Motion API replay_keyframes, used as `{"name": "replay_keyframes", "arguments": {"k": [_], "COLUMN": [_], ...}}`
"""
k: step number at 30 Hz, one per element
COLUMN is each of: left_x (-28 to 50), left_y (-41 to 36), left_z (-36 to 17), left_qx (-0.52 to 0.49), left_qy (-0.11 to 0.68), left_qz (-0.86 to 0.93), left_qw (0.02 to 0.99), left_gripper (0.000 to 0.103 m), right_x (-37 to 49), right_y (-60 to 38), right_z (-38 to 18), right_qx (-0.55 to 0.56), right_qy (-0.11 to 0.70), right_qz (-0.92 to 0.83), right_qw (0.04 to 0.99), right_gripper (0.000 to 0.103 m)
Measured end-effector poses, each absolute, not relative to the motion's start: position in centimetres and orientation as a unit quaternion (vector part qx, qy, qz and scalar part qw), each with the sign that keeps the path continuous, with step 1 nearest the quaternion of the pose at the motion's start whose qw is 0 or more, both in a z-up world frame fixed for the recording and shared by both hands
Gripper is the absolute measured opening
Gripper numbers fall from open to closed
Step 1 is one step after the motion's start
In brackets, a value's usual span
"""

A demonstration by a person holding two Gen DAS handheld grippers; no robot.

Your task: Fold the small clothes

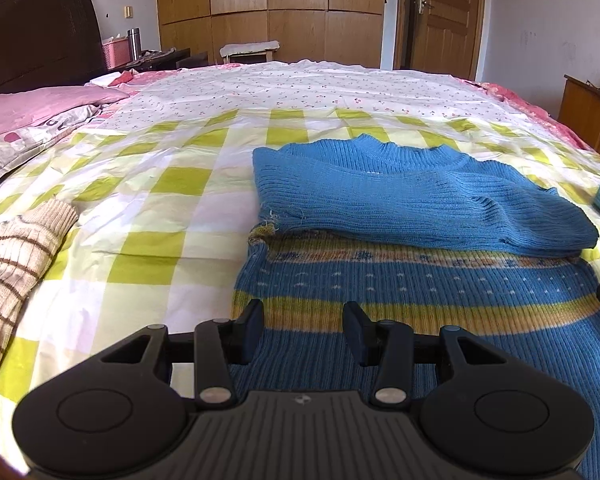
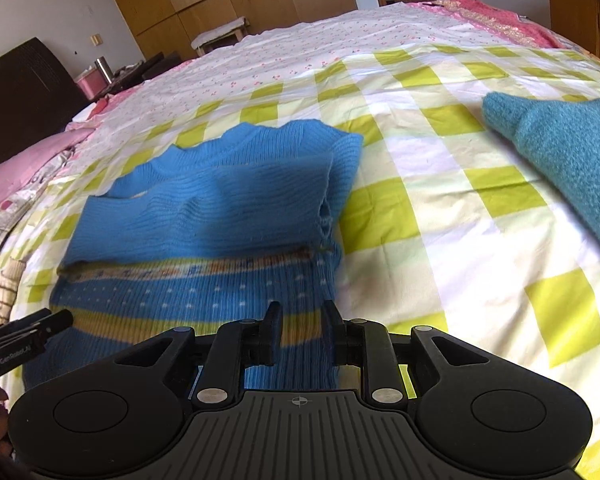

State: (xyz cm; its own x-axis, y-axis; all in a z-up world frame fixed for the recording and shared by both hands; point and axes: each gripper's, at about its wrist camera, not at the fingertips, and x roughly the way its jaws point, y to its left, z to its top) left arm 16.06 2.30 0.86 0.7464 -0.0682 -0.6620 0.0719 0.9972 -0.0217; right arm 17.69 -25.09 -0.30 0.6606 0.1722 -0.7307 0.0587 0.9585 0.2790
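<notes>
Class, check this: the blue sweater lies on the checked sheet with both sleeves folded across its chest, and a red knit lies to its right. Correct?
Not quite. The knit to the right of the blue sweater is teal, not red, as the right wrist view shows. The rest stands.

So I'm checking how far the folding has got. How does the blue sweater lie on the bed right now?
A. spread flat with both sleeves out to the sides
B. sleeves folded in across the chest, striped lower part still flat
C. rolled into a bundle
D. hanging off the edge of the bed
B: the blue sweater has its plain blue sleeves laid across the chest, and the striped lower part lies flat on the checked bed sheet.
</notes>
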Motion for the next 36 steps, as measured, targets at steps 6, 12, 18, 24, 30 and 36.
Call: {"name": "replay_keyframes", "arguments": {"k": [6, 12, 18, 24, 30, 36], "left_x": [13.9, 11.7, 9.5, 7.3, 5.4, 4.2], "left_y": [2.5, 2.8, 2.6, 2.4, 2.8, 3.4], "left_z": [0.9, 1.3, 1.8, 2.5, 2.2, 1.3], "left_qx": [0.008, 0.015, 0.030, 0.039, 0.047, 0.050], "left_qy": [0.358, 0.363, 0.361, 0.353, 0.355, 0.361], "left_qz": [-0.038, -0.036, -0.028, -0.020, -0.015, -0.014], "left_qw": [0.933, 0.931, 0.931, 0.935, 0.934, 0.931], "left_gripper": [0.049, 0.049, 0.049, 0.049, 0.049, 0.049], "right_x": [14.2, 11.6, 9.1, 6.7, 4.5, 3.4], "right_y": [-24.5, -24.2, -24.5, -24.9, -25.3, -24.7], "right_z": [-0.4, -0.1, -0.4, -0.6, -1.1, -1.6], "right_qx": [0.143, 0.147, 0.162, 0.168, 0.178, 0.171], "right_qy": [0.422, 0.423, 0.427, 0.418, 0.413, 0.418], "right_qz": [0.045, 0.057, 0.072, 0.079, 0.085, 0.091], "right_qw": [0.894, 0.892, 0.887, 0.889, 0.889, 0.888], "right_gripper": [0.023, 0.026, 0.026, 0.027, 0.027, 0.028]}}
